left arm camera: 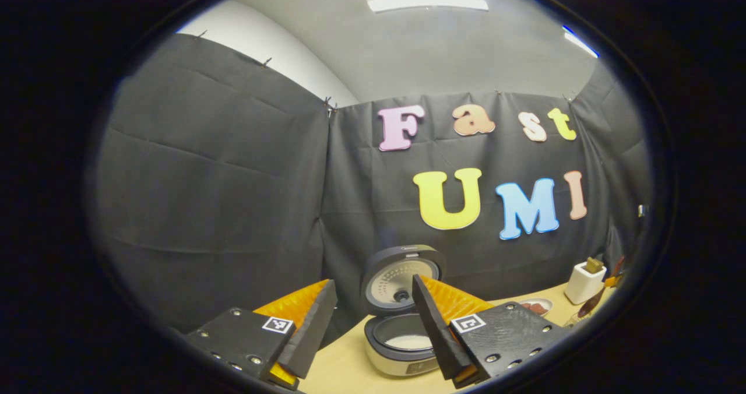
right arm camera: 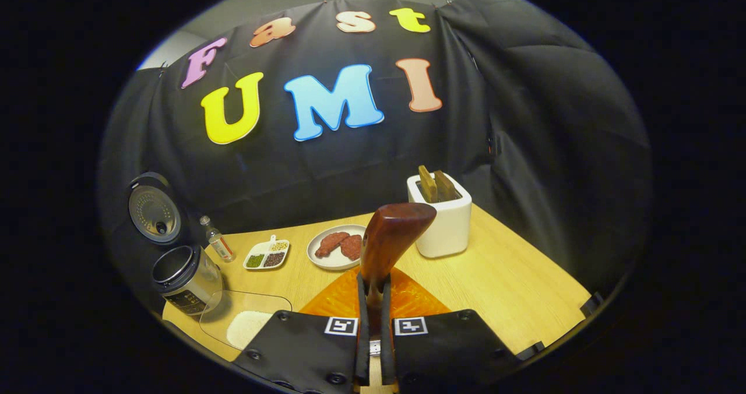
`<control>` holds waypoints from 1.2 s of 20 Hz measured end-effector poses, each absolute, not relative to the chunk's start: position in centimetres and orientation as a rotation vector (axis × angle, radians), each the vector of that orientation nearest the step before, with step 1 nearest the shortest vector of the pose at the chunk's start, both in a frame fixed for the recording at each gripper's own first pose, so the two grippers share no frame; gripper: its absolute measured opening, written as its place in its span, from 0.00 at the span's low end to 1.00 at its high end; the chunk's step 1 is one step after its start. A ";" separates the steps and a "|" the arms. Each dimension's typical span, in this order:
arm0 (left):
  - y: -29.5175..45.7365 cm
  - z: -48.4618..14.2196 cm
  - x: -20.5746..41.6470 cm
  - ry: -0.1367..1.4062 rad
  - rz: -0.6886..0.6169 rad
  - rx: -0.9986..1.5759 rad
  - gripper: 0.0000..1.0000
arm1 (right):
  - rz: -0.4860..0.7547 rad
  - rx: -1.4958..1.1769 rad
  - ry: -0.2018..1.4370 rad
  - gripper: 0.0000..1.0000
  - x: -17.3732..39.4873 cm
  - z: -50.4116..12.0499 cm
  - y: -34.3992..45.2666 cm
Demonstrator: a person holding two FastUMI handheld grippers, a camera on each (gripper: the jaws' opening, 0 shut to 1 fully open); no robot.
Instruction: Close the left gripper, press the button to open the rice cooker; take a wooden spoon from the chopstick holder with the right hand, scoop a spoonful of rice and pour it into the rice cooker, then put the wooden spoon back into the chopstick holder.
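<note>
R gripper (right arm camera: 373, 309) is clamped tight on the wooden spoon (right arm camera: 389, 239), fingers pressing its handle from both sides, bowl end sticking up and away toward 12 o'clock. Just past the spoon at 1 o'clock sits the white chopstick holder (right arm camera: 446, 225) w/ other wooden utensils in it. Plate of meat (right arm camera: 326, 260) at 11, small divided dish (right arm camera: 265, 254) and bottle (right arm camera: 217, 239) farther toward 10. Rice cooker (right arm camera: 183, 277) stands lid-up at 9 o'clock; clear tray of rice (right arm camera: 247, 324) just in front of it. L gripper (left arm camera: 373, 324) hangs wide apart, holding nothing, w/ the open cooker between its fingers at 12.
</note>
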State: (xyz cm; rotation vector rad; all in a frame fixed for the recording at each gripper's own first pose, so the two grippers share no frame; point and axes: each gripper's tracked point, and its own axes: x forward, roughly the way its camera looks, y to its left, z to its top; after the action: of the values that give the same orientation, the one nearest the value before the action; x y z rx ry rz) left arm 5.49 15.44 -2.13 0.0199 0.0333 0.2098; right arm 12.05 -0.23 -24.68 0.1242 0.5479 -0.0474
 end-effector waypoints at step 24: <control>21.9 -8.5 10.0 0.095 0.207 -0.012 0.82 | 0.299 -0.136 0.603 0.09 10.4 -30.8 20.4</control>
State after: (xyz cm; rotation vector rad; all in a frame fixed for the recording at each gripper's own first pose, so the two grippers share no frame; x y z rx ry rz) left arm 10.04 21.89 -8.53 -0.0116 0.0950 0.2072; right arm 10.41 20.40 -30.84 -0.1358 0.6029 0.2988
